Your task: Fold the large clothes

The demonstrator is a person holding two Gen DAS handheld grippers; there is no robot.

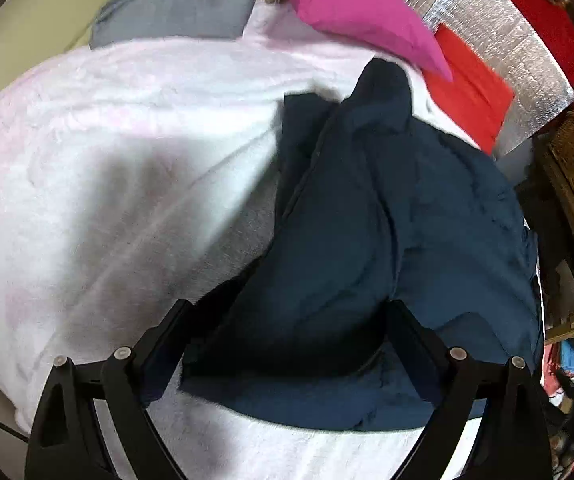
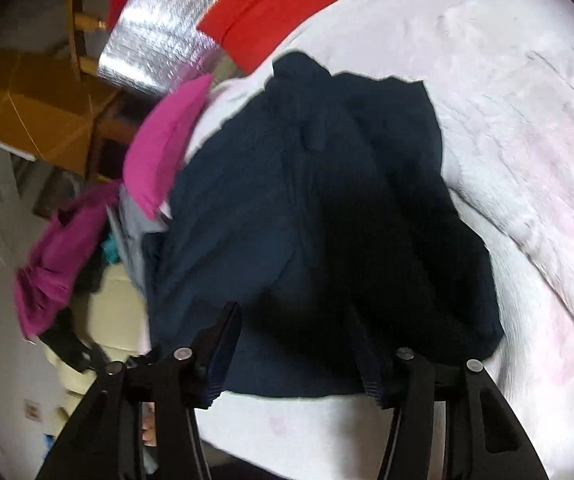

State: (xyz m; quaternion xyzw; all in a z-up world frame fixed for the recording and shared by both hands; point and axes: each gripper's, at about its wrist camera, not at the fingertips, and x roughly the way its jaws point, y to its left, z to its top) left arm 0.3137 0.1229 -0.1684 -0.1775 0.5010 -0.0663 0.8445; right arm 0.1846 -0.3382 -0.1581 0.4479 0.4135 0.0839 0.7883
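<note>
White blanket [image 1: 107, 152] under everything, and my dark blue garment [image 1: 367, 220] lies bunched on it, right ahead of both tongs. My left tongs [image 1: 287, 320] gape wide over its near edge; my right tongs [image 2: 299, 320] stand apart, gripping nothing.

Two fisheye views, each from a camera mounted on a handheld gripper, looking forward and steeply down along its two black fingers, which frame the bottom edge. The left wrist view sits close above a dark navy garment [image 1: 387, 216] lying on a white fluffy blanket [image 1: 107, 160]. The right wrist view looks at the same dark navy garment [image 2: 307, 200] from close range, tilted so the room appears rotated. Both views share the garment, the blanket, a magenta cushion [image 1: 351, 4], a red cloth [image 1: 467, 88] and a silver foil panel [image 1: 487, 12].
</note>
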